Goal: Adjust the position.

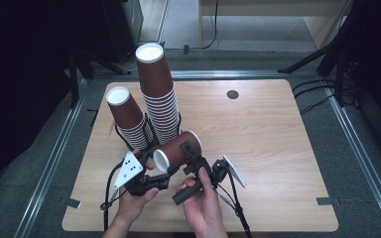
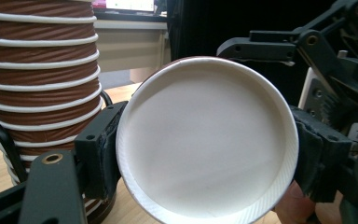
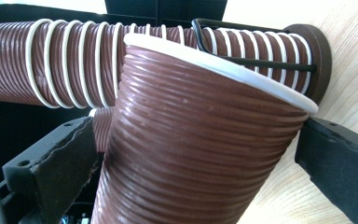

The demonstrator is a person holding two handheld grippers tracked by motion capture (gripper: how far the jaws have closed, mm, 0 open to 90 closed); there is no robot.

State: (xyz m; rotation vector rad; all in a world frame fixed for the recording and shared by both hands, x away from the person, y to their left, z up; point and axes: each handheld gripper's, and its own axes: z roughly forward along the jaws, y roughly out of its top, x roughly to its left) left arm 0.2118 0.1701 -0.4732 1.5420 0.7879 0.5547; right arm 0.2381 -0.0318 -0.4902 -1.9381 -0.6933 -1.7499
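A single brown ribbed paper cup lies on its side above the table, held between both grippers. Its white base faces the left gripper, whose jaws press on either side of that end. My right gripper is shut across the cup's ribbed wall below the white rim. In the high view the left gripper is at the cup's near-left end and the right gripper is beside its middle. Two upside-down stacks of the same cups, one tall and one shorter and tilted, stand in a black wire holder just behind.
The wooden table has a small dark round disc at its far middle. Metal rails run along the floor at both sides. Cables and black stand legs lie beyond the table's far right corner.
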